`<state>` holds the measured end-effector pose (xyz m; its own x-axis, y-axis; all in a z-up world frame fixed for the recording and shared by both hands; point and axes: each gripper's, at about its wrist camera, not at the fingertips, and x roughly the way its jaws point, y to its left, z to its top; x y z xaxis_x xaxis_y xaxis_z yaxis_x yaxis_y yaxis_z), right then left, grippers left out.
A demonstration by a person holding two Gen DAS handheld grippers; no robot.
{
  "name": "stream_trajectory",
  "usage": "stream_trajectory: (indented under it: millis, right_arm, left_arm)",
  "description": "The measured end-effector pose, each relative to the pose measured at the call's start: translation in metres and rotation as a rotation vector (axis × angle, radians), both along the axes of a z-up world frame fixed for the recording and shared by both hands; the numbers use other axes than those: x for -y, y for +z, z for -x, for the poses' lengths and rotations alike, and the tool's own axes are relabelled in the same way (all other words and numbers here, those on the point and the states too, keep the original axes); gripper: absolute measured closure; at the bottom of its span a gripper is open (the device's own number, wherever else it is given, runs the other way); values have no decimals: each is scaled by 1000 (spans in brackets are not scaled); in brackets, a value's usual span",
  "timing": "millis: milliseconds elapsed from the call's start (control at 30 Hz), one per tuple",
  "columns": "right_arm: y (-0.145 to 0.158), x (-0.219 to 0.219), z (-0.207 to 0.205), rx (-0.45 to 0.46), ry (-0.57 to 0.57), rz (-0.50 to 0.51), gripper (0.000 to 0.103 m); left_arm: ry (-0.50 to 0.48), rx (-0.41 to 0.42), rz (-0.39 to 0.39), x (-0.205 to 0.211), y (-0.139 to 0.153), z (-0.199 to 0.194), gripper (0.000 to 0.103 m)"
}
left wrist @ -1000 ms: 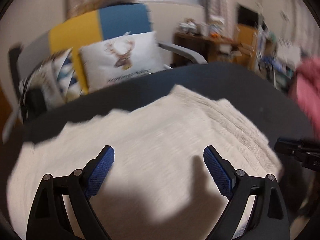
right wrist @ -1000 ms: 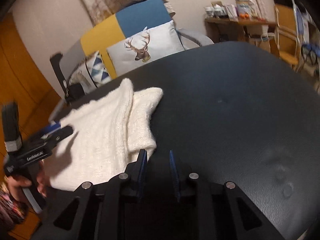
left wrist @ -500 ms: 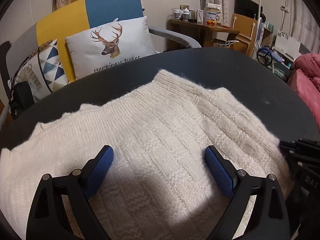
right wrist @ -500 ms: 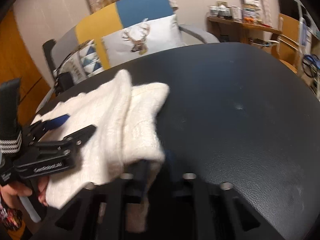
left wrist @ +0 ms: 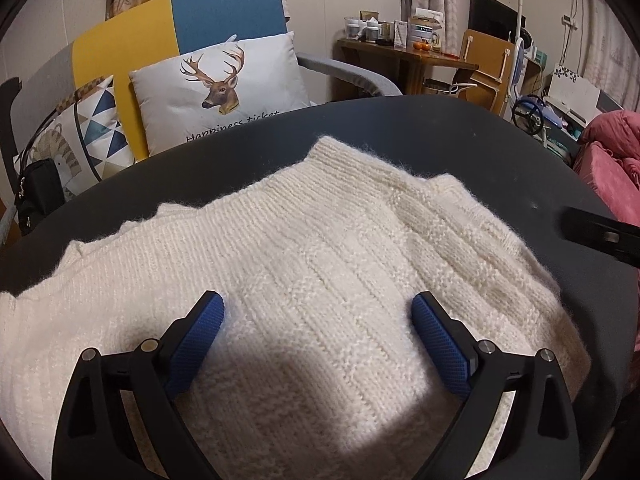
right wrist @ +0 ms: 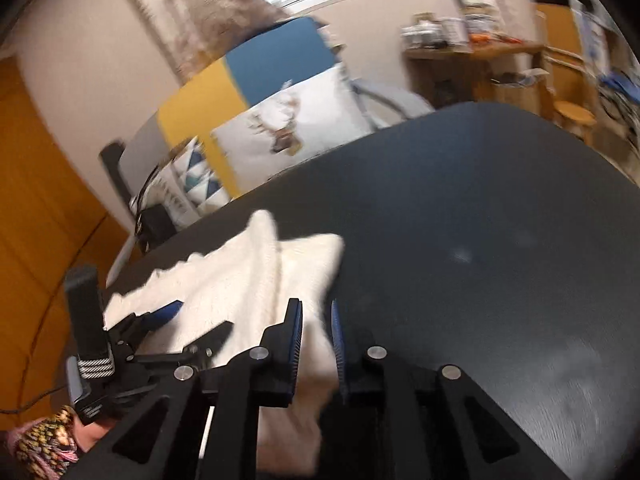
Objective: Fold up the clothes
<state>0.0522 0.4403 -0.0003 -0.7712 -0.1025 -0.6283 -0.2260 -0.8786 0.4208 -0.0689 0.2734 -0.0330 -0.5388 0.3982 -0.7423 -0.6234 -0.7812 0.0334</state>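
Cream knit is spread over the near-left part of a dark round table: the sweater lies flat, its ribbed edge pointing toward a sofa with a deer cushion behind the table.

The left gripper is held low over the sweater, tilted downward, its blue pads spread wide apart with bare knit between them; nothing is pinched, and whether the tips touch the fabric cannot be told. In the right wrist view the same tool is seen at the left edge, gripped from below by a hand in a patterned sleeve.

The right gripper is angled down at the sweater's right edge. Its jaws are narrowed to a slim gap and have just been opening a little; a fold of the white knit is seen between the fingers and trailing down under them. The view is blurred, so whether the pads actually press on the cloth cannot be told. In the left wrist view only a black tip of this tool is seen, at the right edge above the table
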Motion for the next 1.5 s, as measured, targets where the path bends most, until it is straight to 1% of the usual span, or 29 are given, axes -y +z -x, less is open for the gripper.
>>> stream_trajectory:
  millis: [67,133,200,267,300,367,500,567,600,633,667,700,733,800,900,933,1000,1167,1200,1233,1267,1333,1433,1500]
  right_arm:
    - [-4,14,24,36,59,-25,91]
    - [-8,24,40,74,88,-27,94]
    - [-13,29,50,118,93,-45,96]
    - [-21,27,54,159,70,-72,101]
    - [-24,25,54,160,60,-68,103]
    - [-29,20,51,154,42,-46,103]
    - [-28,25,55,170,21,-95,103]
    - [-25,28,55,182,21,-109,103]
    - [-20,26,55,190,22,-99,103]
    - [-15,25,53,184,23,-84,101]
    - [-8,24,52,156,22,-70,101]
    - [0,23,54,123,19,-74,99]
    - [4,23,59,109,20,-88,98]
    - [4,21,72,126,35,-99,97]
    - [-11,10,90,166,35,-46,97]
    - [-15,6,93,172,30,-39,100]
    - [-20,0,97,177,17,-41,103]
    - [-19,-1,95,165,-17,-44,103]
    - [-12,4,90,161,-22,-61,98]
    - [-2,12,81,131,-14,-84,93]
    - [7,21,73,101,-5,-106,91]
    - [23,42,57,24,56,-146,89]
    - [30,74,44,15,163,-203,89]
    - [19,81,42,61,178,-184,89]
  left_arm:
    - [0,-1,0,0,0,0,6]
    - [0,-2,0,0,0,0,6]
    - [0,0,-2,1,0,0,6]
    - [0,2,-4,1,0,0,6]
    - [-1,2,-5,1,0,1,6]
    - [-1,3,-5,1,0,1,6]
    - [1,1,-3,0,0,0,6]
    - [1,0,-4,1,0,0,6]
    - [2,0,-5,1,0,0,6]
    - [2,0,-4,1,0,0,6]
    - [3,-1,-2,0,0,0,6]
    - [3,-2,0,0,0,0,6]
    - [3,-3,1,0,0,0,6]
    - [3,-2,1,-1,0,-1,6]
    - [4,-2,1,-1,-1,0,6]
    - [4,-2,2,-1,-1,0,6]
    - [5,-2,3,-1,-1,0,6]
    - [7,2,3,-1,0,1,6]
    - [8,5,4,0,0,1,6]
    - [8,6,5,0,0,1,6]
    - [8,6,5,0,0,1,6]
    - [8,7,6,0,0,2,6]
    - [9,7,5,0,0,1,6]
    - [11,5,6,0,1,1,6]
